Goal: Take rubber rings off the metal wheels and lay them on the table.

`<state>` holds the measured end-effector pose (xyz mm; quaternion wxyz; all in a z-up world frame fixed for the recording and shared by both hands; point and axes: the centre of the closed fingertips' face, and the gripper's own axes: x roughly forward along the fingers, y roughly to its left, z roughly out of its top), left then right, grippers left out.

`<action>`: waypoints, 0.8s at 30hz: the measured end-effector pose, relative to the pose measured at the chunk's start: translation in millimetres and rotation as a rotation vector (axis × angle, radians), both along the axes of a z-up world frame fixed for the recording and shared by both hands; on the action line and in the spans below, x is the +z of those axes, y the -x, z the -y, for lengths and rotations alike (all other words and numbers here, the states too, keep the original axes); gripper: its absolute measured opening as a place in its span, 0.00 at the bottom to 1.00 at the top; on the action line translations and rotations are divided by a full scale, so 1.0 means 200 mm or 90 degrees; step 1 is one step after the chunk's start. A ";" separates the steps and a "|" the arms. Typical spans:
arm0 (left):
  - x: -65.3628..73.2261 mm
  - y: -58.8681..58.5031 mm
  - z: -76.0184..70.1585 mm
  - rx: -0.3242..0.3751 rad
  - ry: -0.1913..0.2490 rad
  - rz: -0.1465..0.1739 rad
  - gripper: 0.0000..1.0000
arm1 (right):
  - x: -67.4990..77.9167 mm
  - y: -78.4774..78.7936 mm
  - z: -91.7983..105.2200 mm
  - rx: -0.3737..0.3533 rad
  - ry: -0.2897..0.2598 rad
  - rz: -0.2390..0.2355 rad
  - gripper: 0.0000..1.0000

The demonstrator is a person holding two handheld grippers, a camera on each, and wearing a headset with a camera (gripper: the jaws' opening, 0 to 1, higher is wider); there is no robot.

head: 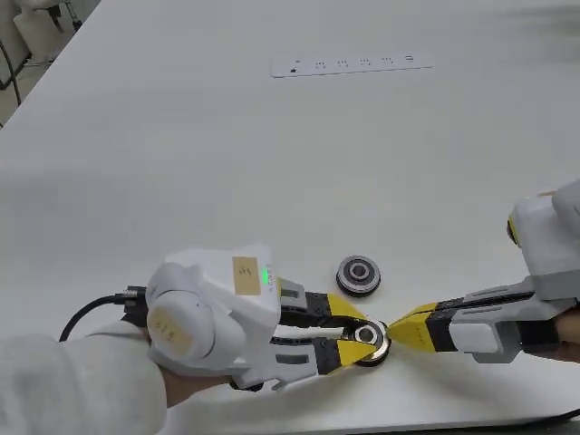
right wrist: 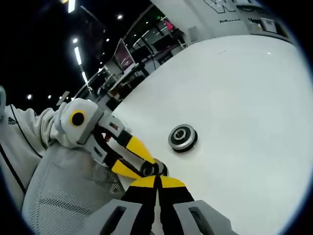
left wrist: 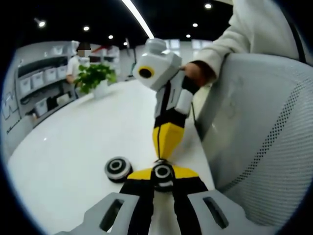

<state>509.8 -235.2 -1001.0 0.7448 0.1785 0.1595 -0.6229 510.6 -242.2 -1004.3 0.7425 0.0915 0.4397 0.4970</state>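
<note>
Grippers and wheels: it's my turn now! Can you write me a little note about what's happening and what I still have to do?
Left gripper: shut on one metal wheel, near the front edge of the table.
Right gripper: jaws shut, tips at that wheel's rubber ring. I cannot tell if it really pinches the ring.
Second wheel: lies on the table just beyond, ring on.
Done: no ring off yet.
Left: peel both rings off and lay them on the table.
</note>
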 end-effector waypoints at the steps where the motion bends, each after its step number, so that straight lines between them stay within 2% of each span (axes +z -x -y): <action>1: 0.00 0.00 0.00 0.000 0.000 0.000 0.15 | 0.00 0.00 0.00 -0.002 -0.001 -0.003 0.00; 14: 0.00 0.00 0.00 -0.002 0.000 0.000 0.15 | 0.02 0.01 -0.02 -0.006 -0.011 -0.026 0.00; 24: 0.00 0.00 0.00 -0.002 0.000 0.002 0.15 | 0.04 0.02 -0.05 -0.006 -0.035 -0.041 0.00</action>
